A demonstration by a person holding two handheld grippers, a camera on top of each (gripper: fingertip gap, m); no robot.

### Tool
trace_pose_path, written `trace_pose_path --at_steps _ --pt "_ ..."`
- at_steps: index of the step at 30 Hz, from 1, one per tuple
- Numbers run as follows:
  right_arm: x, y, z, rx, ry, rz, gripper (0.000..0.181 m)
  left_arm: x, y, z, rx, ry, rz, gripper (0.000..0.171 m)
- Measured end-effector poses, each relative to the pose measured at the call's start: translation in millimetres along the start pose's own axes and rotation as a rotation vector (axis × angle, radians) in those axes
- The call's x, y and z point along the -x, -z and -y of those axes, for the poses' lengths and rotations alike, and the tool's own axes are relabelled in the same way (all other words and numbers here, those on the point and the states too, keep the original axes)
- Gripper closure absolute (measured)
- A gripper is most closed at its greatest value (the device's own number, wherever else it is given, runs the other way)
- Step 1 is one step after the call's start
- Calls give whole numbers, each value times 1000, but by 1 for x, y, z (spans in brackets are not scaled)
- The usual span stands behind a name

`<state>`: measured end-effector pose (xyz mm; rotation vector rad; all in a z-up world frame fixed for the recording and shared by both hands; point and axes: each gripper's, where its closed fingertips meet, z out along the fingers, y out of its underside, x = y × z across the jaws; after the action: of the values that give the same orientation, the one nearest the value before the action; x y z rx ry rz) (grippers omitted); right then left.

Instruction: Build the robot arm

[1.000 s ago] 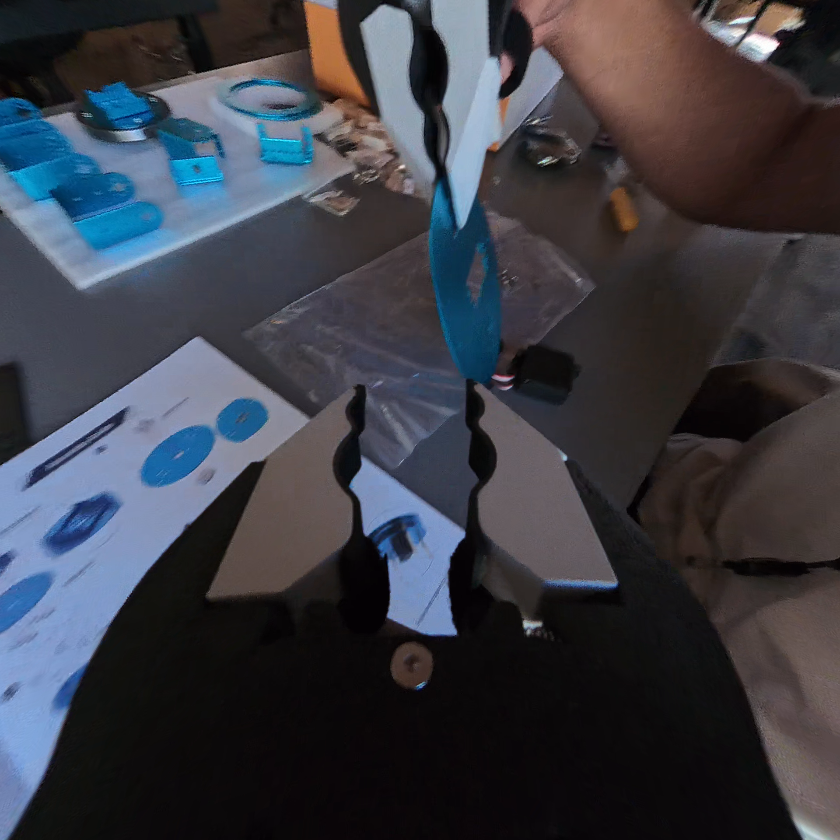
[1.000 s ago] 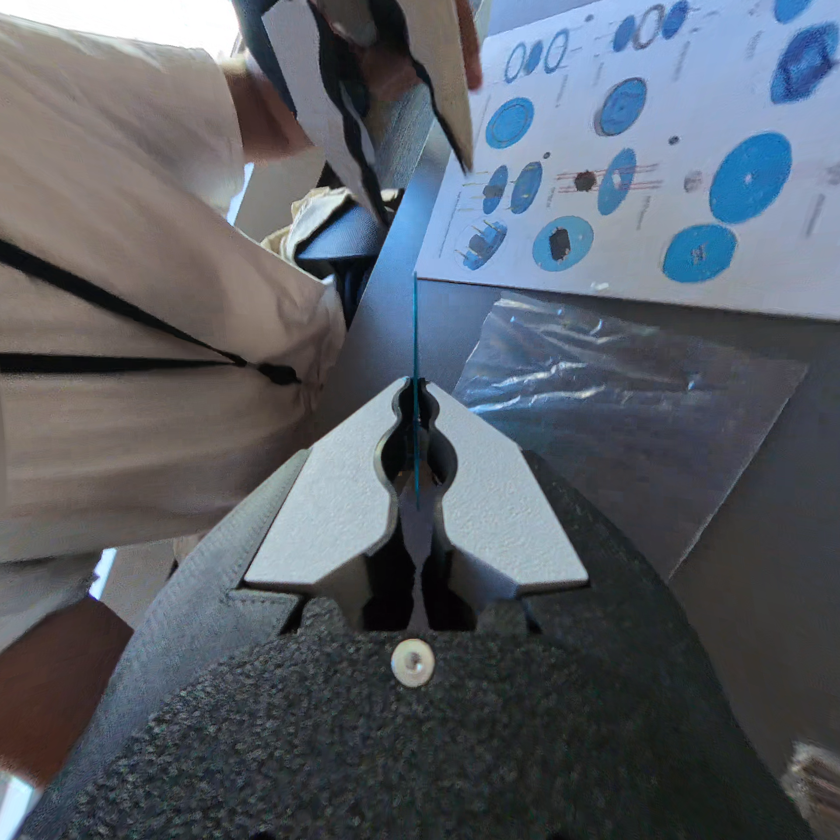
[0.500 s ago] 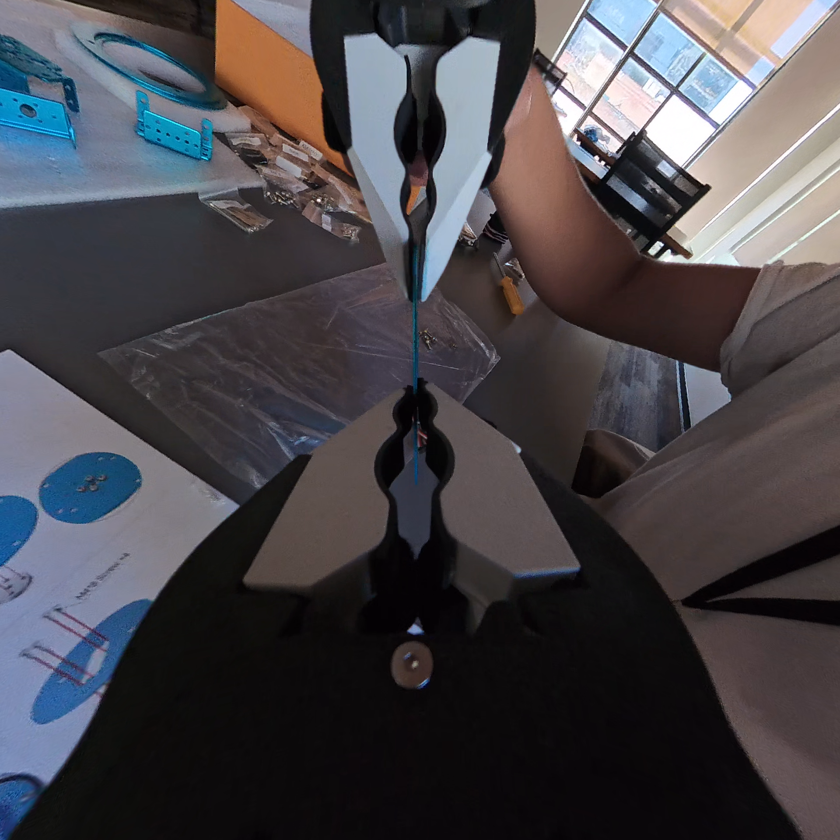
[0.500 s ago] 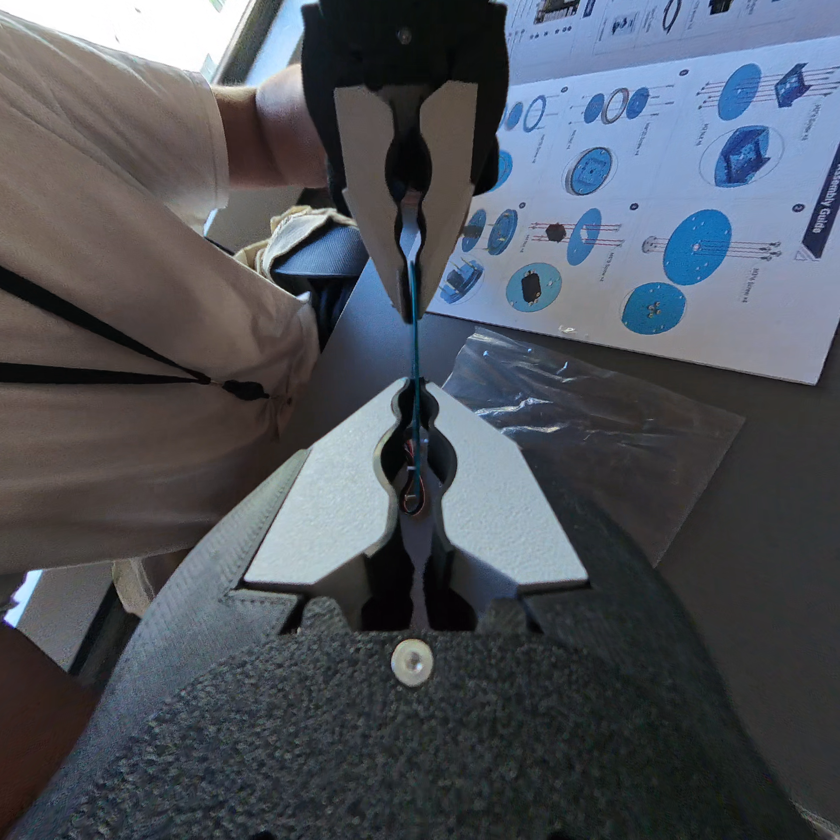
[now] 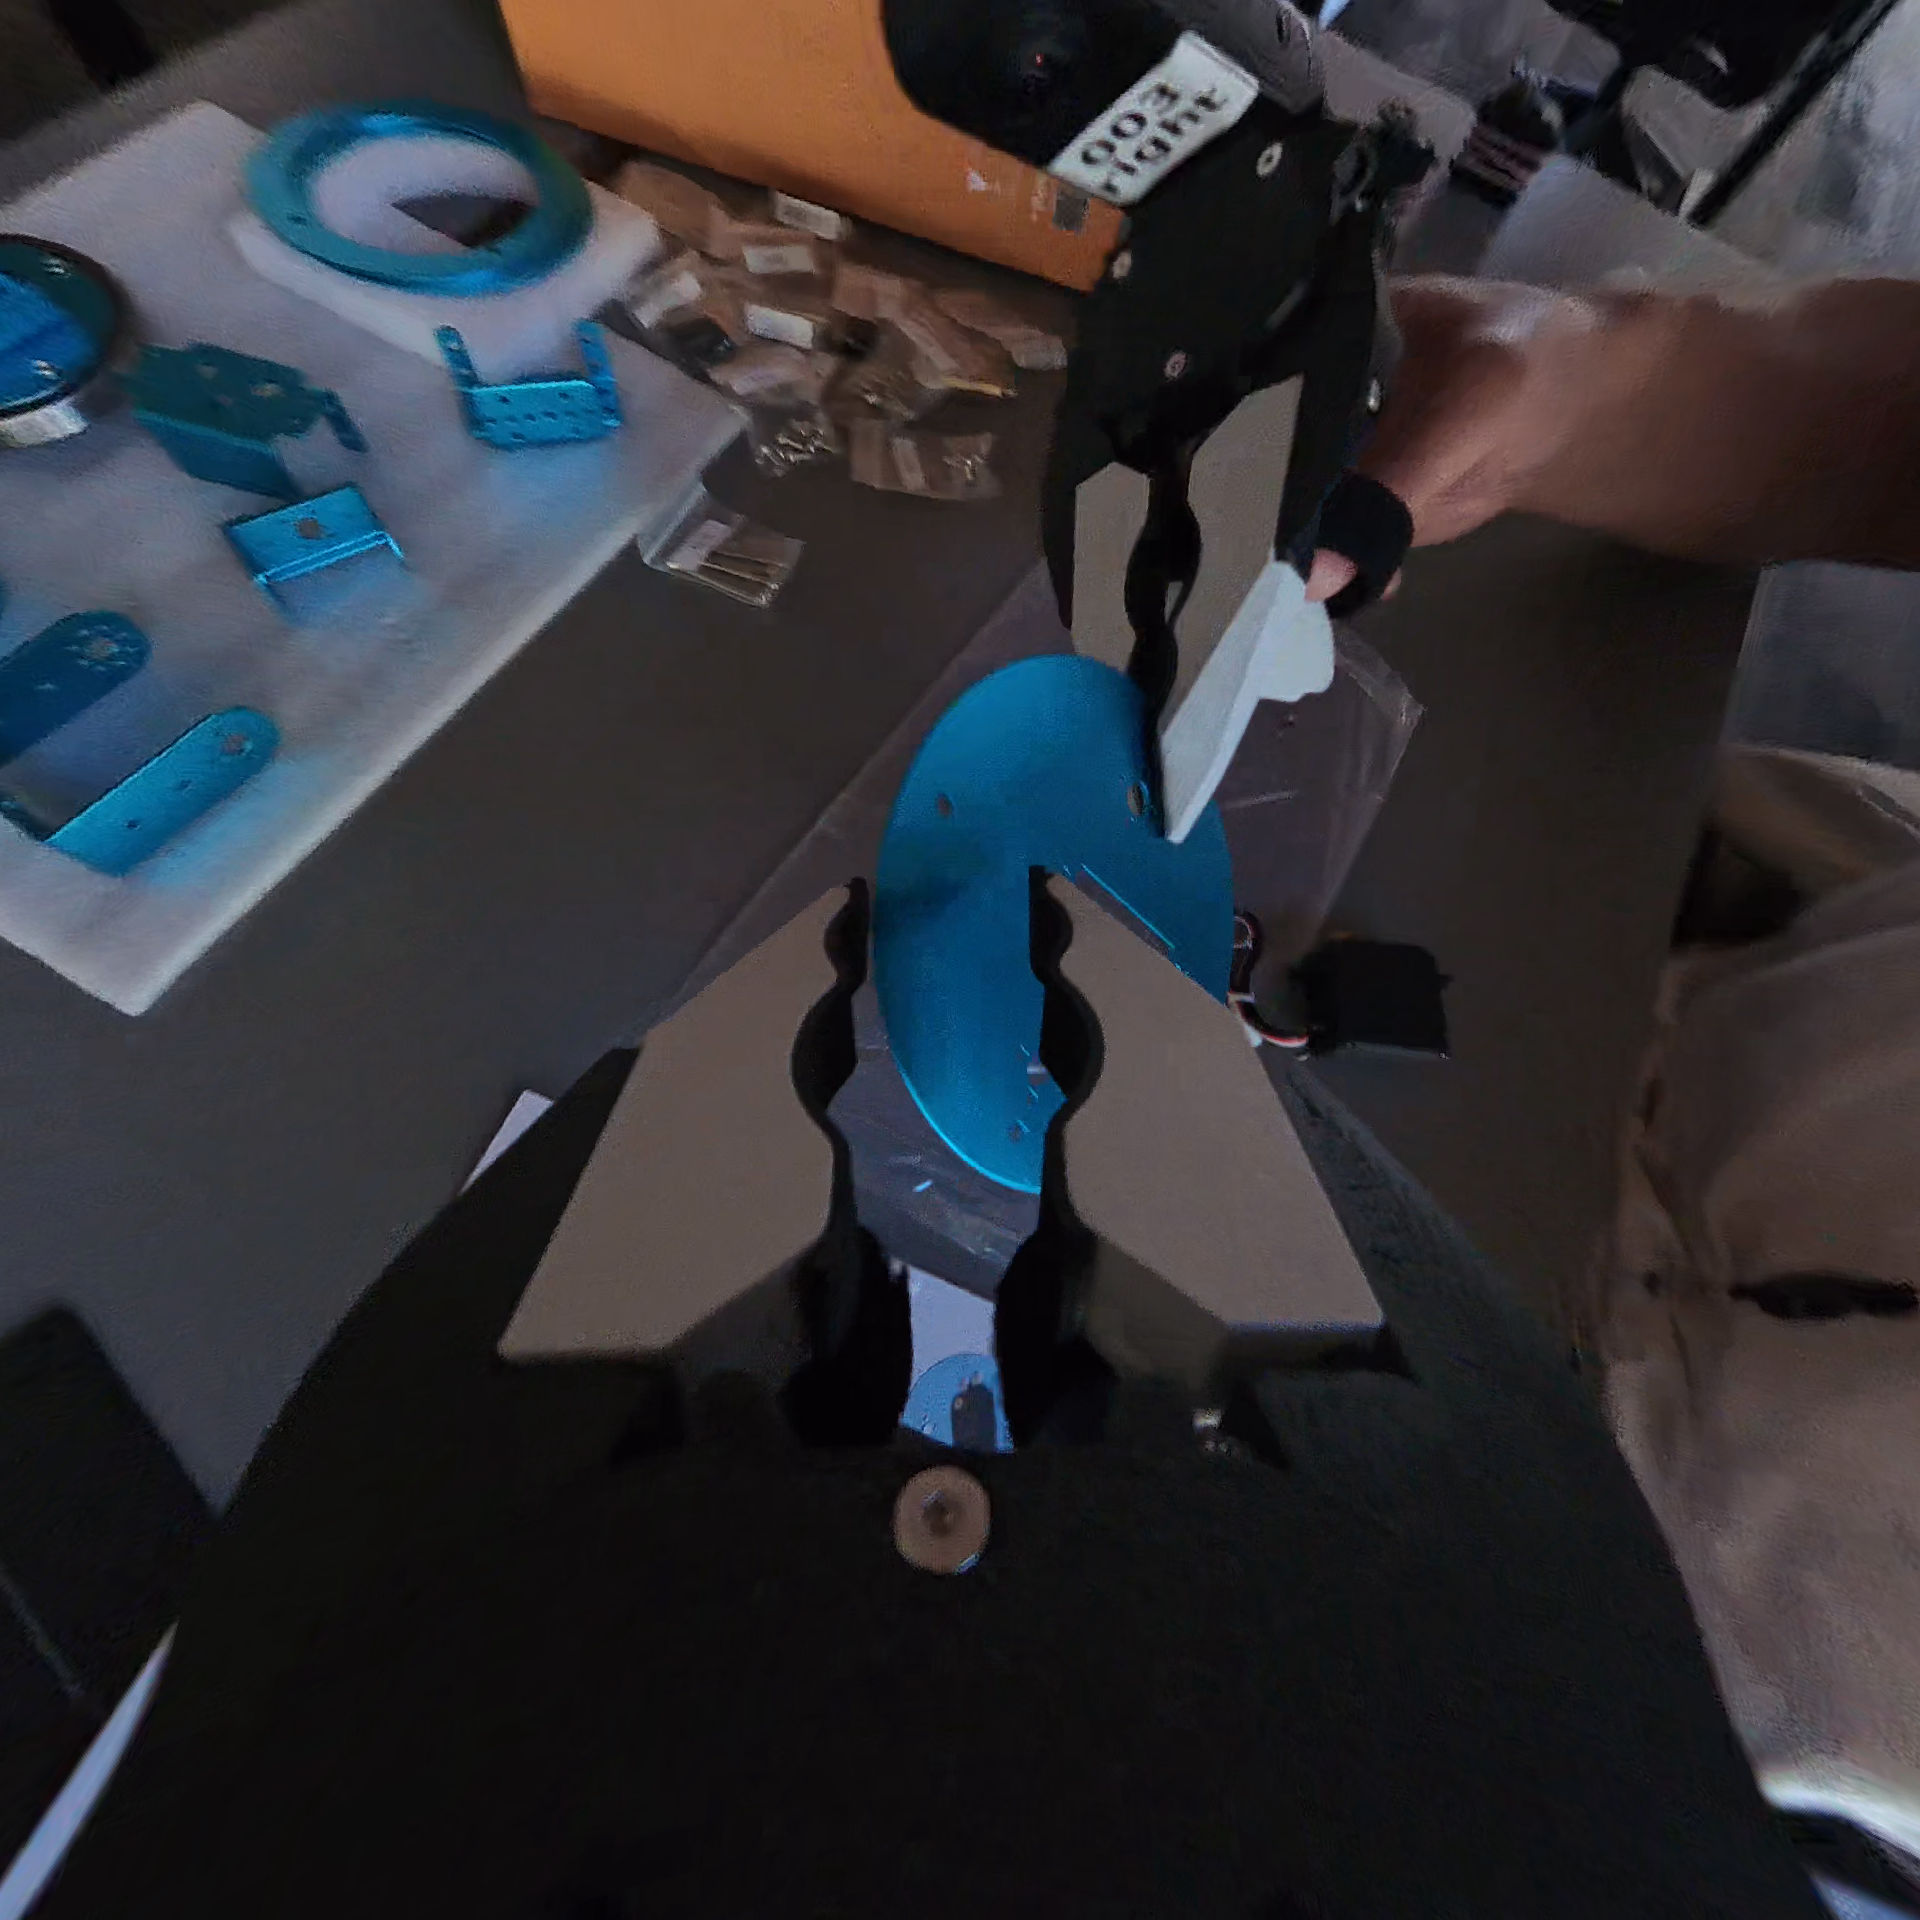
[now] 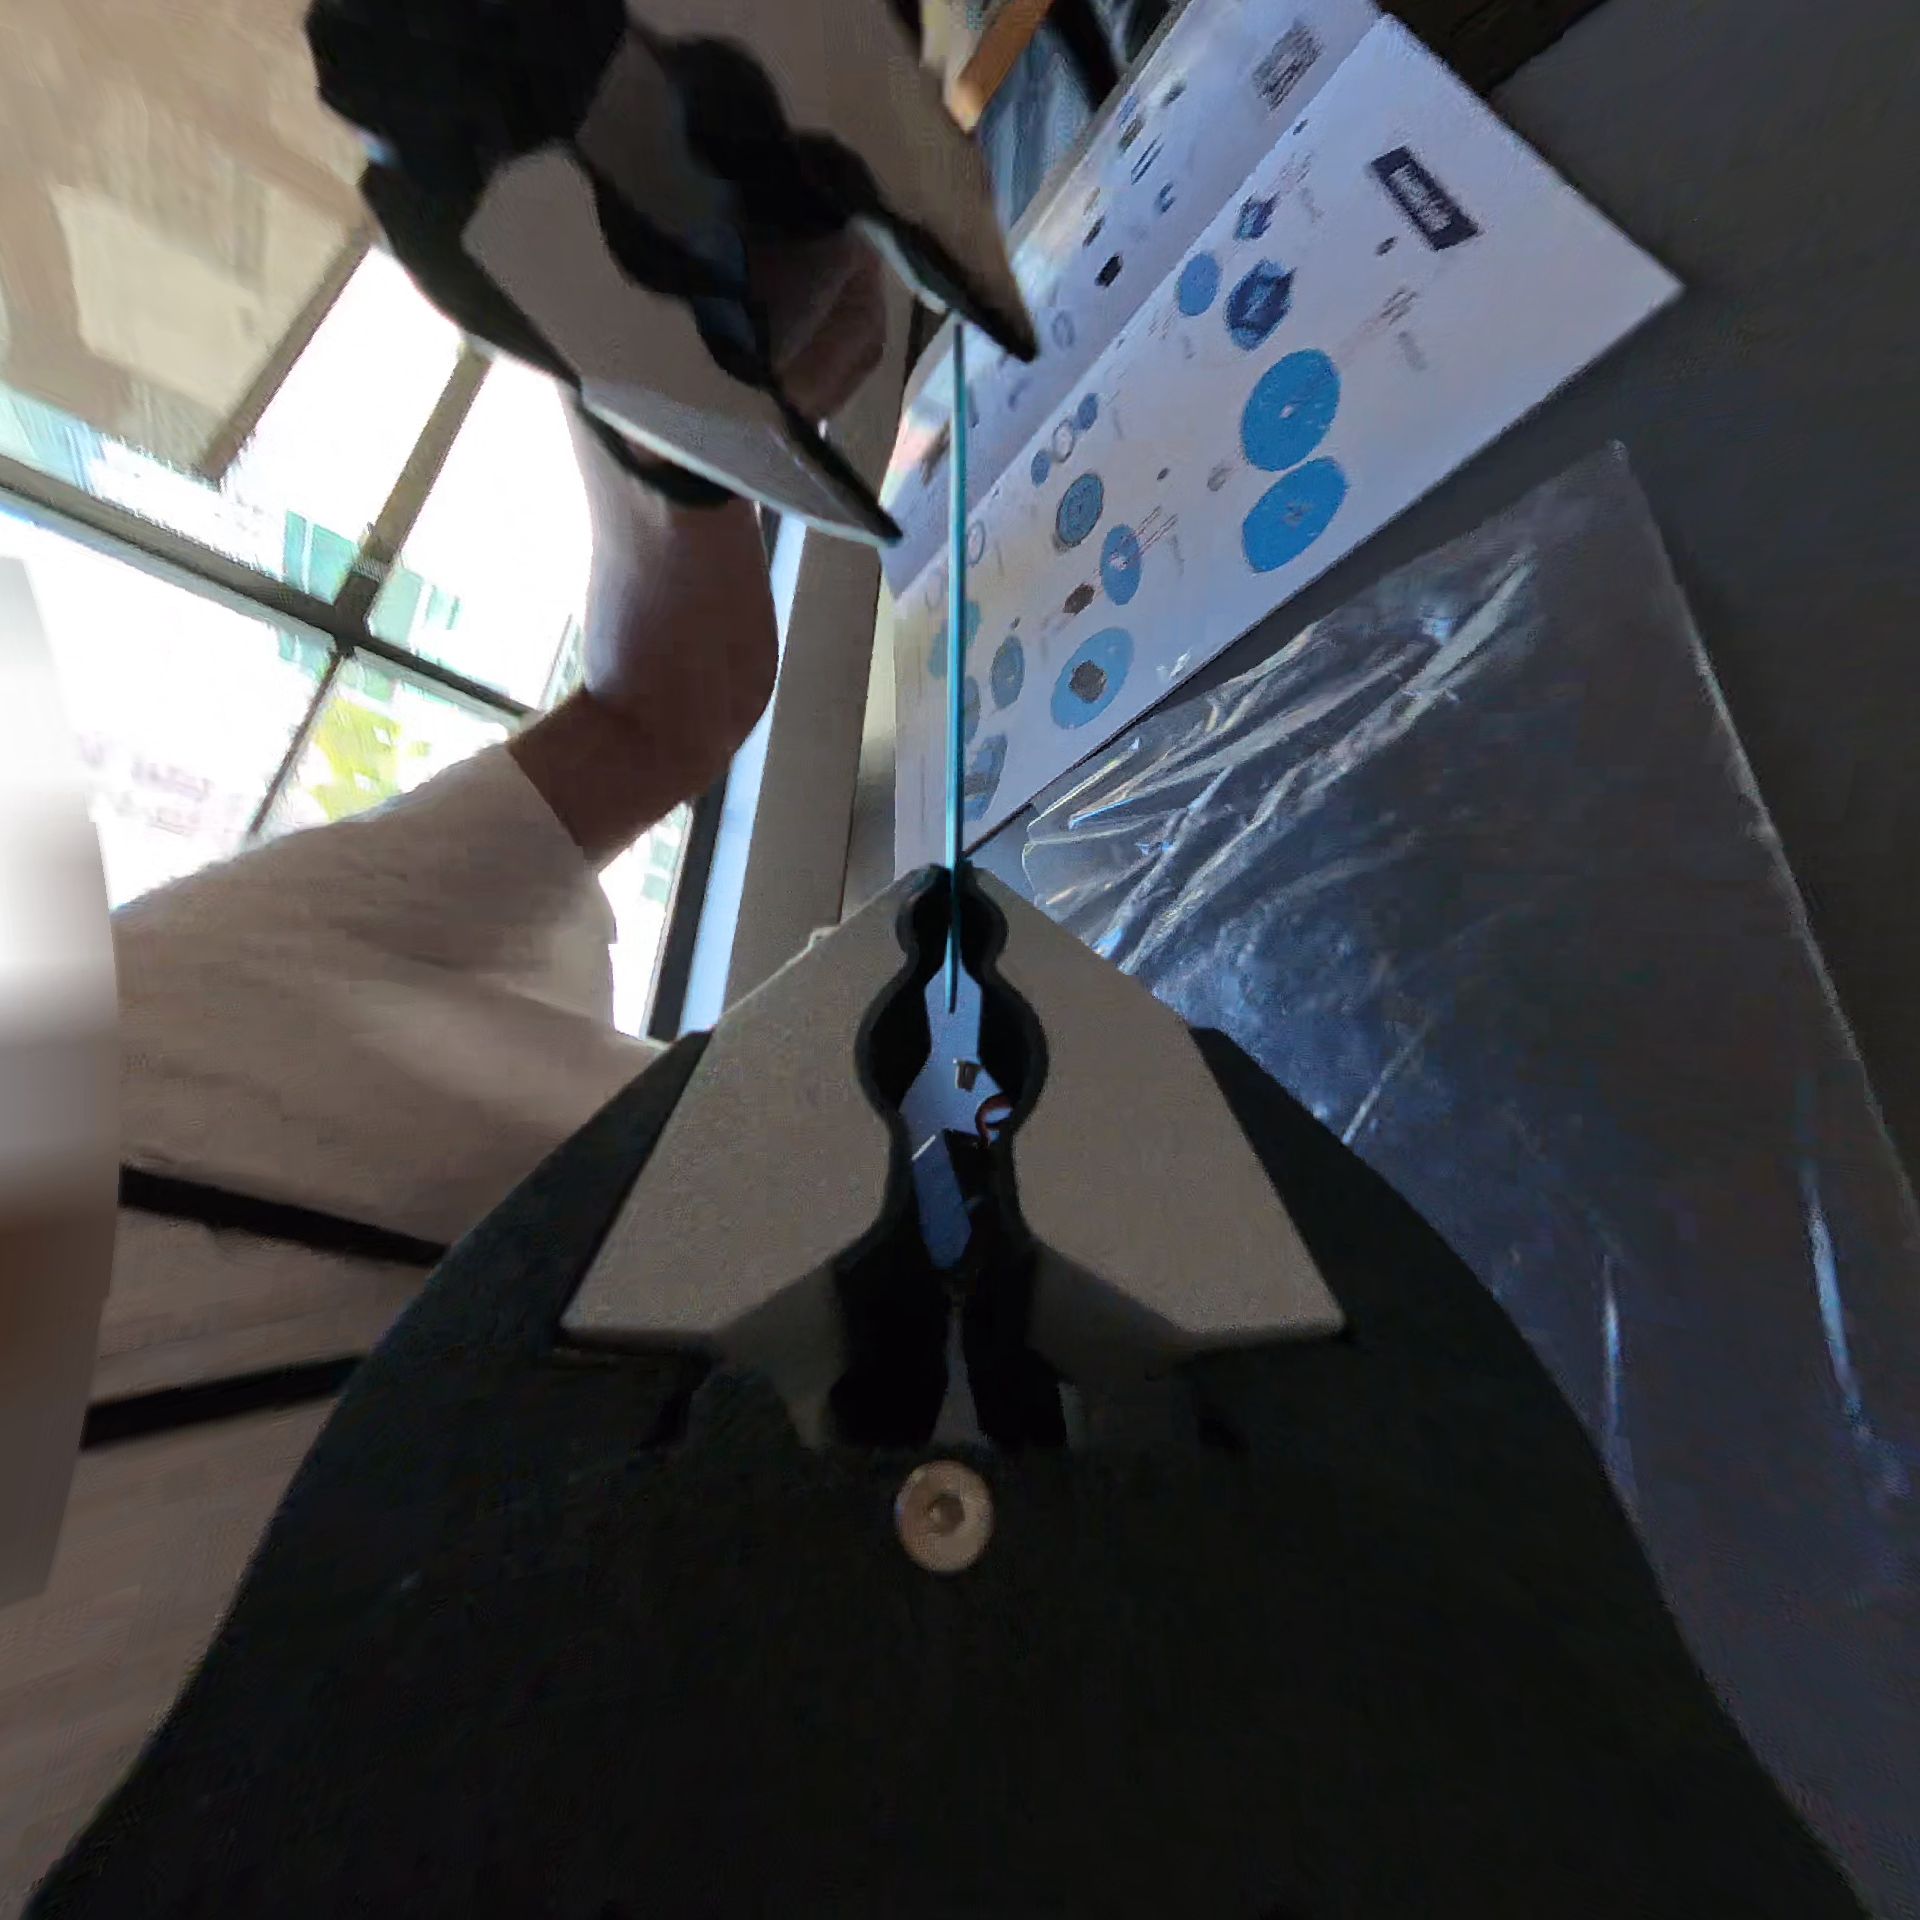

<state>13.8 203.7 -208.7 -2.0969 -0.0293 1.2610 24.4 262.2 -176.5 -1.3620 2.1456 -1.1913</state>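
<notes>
Gripping: right tool (image 6: 951,883) pinches the blue disc (image 5: 1023,831) by its rim, above a plastic bag (image 6: 1455,831).
Left tool (image 5: 945,894): fingers parted, disc between them, contact unclear.
Counter (image 5: 520,779): grey.

We take this for a workshop or assembly bench, grey table (image 5: 582,717), blue metal brackets (image 5: 535,400) on white foam at upper left, small bagged screws (image 5: 894,353) at upper centre, illustrated parts sheet (image 6: 1278,436) at upper right, large windows (image 6: 343,582) at left.

Thin blue round plate (image 5: 1023,831), pinched by right gripper (image 6: 951,883)
</notes>
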Motion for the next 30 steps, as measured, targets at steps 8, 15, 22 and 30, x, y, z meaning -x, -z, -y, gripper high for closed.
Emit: trace_pose_path --at_steps 8,15,22,30 --pt "0 23 -3 -282 -185 72 181 -33 -18 -29 -382 487 -127 138" --pt "4 12 -14 -285 -72 25 175 -38 3 -21 -475 696 -401 171" --pt "-14 44 -35 -199 446 -545 141 24 74 -68 -516 921 -340 171" --pt "-4 -1 -66 -135 509 -401 132 36 74 -101 -465 966 -259 171"
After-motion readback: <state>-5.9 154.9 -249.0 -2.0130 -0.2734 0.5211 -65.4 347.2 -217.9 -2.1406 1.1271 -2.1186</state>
